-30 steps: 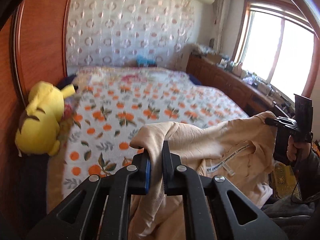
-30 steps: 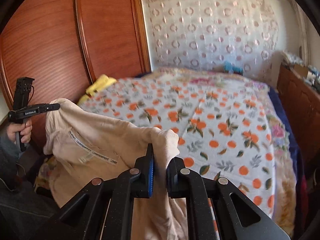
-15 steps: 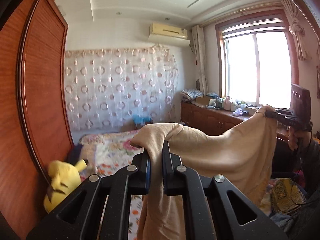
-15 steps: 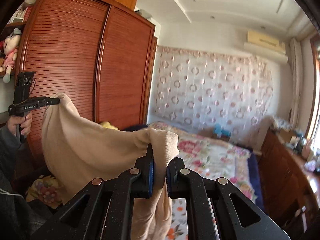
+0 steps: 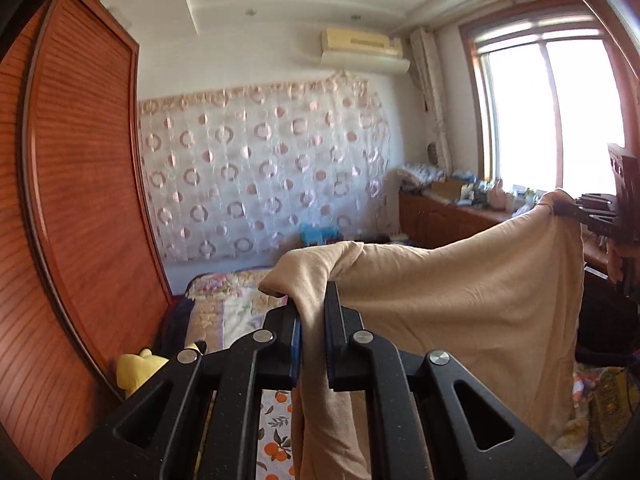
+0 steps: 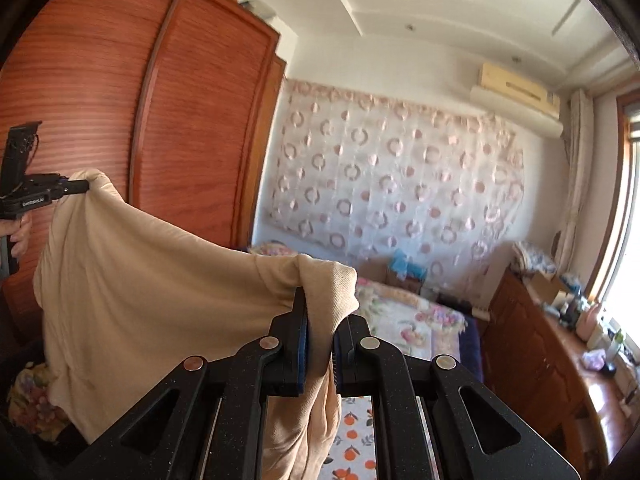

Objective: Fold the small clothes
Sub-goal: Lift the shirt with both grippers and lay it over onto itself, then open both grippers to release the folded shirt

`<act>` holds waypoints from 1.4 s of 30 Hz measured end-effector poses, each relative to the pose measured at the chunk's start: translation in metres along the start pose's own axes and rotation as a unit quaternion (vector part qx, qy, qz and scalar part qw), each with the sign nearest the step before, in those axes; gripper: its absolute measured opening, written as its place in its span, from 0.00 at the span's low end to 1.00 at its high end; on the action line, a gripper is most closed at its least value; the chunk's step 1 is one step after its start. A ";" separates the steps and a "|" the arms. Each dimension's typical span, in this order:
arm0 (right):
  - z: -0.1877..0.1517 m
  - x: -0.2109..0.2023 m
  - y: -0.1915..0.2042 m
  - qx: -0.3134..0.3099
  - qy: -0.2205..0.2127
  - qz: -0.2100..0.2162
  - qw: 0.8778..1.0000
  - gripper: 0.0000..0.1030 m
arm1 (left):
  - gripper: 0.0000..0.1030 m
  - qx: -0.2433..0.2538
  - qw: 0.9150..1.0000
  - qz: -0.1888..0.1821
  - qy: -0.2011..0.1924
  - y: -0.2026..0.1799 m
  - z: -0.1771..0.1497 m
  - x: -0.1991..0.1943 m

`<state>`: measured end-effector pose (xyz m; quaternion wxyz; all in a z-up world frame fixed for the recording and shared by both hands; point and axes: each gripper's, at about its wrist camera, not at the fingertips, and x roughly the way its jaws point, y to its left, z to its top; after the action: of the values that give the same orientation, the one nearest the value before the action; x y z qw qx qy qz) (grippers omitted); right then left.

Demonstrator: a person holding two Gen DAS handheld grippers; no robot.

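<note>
A beige small garment (image 5: 460, 292) hangs stretched in the air between my two grippers, also seen in the right wrist view (image 6: 152, 280). My left gripper (image 5: 312, 312) is shut on one upper corner of it. My right gripper (image 6: 320, 312) is shut on the other upper corner. The right gripper also shows at the far right of the left wrist view (image 5: 568, 210), and the left gripper at the far left of the right wrist view (image 6: 86, 186). The garment's lower part hangs out of sight behind the gripper bodies.
A bed with an orange-fruit print cover (image 5: 276, 432) lies below and ahead. A wooden wardrobe (image 6: 120, 100) stands on the left. A yellow plush toy (image 5: 138, 368) sits by the wardrobe. A wooden counter with clutter (image 6: 560, 344) runs under the window on the right.
Both grippers have lifted the garment well above the bed and tilted up, so the views now take in the wall and ceiling. The grips have not changed.
</note>
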<state>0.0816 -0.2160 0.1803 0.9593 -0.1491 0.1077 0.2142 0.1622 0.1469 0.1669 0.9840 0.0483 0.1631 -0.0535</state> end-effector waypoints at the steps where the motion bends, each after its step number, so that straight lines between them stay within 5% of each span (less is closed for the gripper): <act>1: -0.005 0.020 -0.001 0.002 0.012 0.000 1.000 0.09 | 0.10 0.000 1.000 0.001 0.018 0.003 -0.011 0.029; 6: -0.060 0.144 -0.003 0.025 0.097 -0.007 0.995 0.09 | 0.10 -0.013 0.994 -0.001 0.111 0.005 -0.075 0.150; 11: -0.100 0.230 0.010 0.024 0.178 -0.005 0.984 0.09 | 0.10 -0.018 0.985 -0.006 0.173 0.003 -0.118 0.222; 21: -0.091 0.325 -0.012 0.036 0.237 0.011 0.971 0.09 | 0.13 -0.023 0.976 -0.025 0.217 0.013 -0.151 0.265; 32: -0.124 0.343 -0.041 0.062 0.262 0.021 0.963 0.09 | 0.19 -0.013 0.970 -0.020 0.241 0.019 -0.163 0.285; 37: -0.126 0.349 -0.046 0.075 0.261 0.026 0.962 0.10 | 0.44 -0.007 0.971 -0.016 0.238 0.019 -0.159 0.282; 39: -0.129 0.351 -0.048 0.082 0.262 0.022 0.961 0.18 | 0.50 -0.014 0.971 -0.020 0.237 0.022 -0.156 0.276; 42: -0.129 0.345 -0.053 0.091 0.255 0.015 0.963 0.31 | 0.77 -0.030 0.972 -0.032 0.231 0.026 -0.154 0.262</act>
<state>0.3918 -0.1737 -0.0202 0.9064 -0.1093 0.3696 0.1730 0.3636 0.1660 -0.0613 0.9186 0.0248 0.3885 -0.0676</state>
